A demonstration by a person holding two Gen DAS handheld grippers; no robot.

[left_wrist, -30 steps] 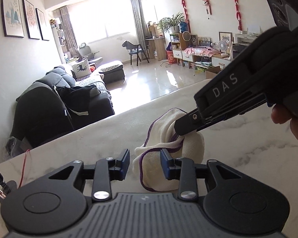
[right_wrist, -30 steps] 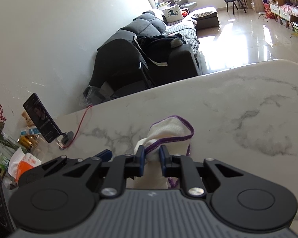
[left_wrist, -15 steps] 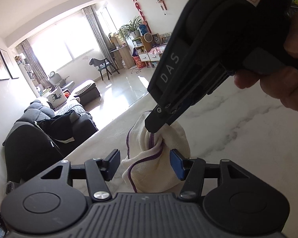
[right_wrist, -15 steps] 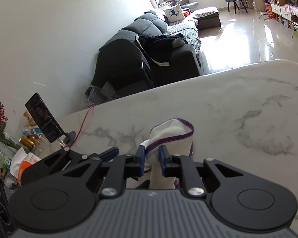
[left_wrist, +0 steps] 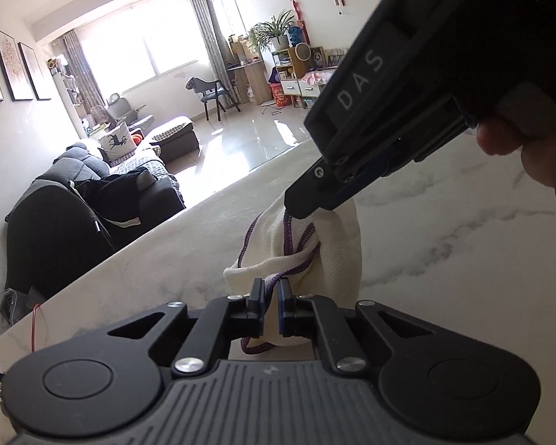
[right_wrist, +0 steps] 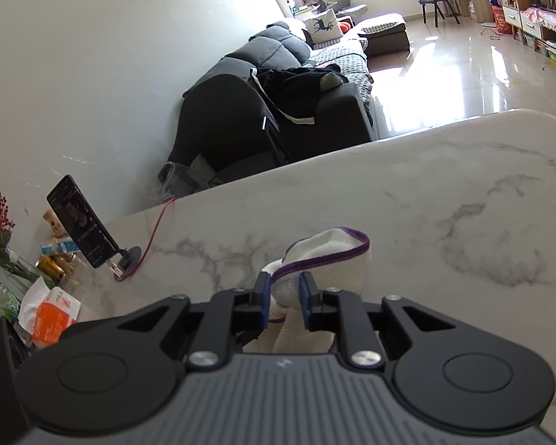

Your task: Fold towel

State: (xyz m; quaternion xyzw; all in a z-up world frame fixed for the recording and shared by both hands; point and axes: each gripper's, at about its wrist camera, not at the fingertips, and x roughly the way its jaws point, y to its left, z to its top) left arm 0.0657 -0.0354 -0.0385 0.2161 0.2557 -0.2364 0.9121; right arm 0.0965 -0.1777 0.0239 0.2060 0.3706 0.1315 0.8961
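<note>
Bunching above the marble bench (left_wrist: pixel 444 259), white towel (left_wrist: pixel 337 244) with purple hem hangs crumpled between both grippers. Left gripper (left_wrist: pixel 271 296) jaws just closed, clamped on the near lower hem; right gripper (right_wrist: pixel 283 291) jaws pinch a thicker bunch above and beyond it. Towel is still unspread; corners probably need pulling apart sideways. Phone stand (right_wrist: pixel 92 237) left, sofa (right_wrist: pixel 278 85) behind.
</note>
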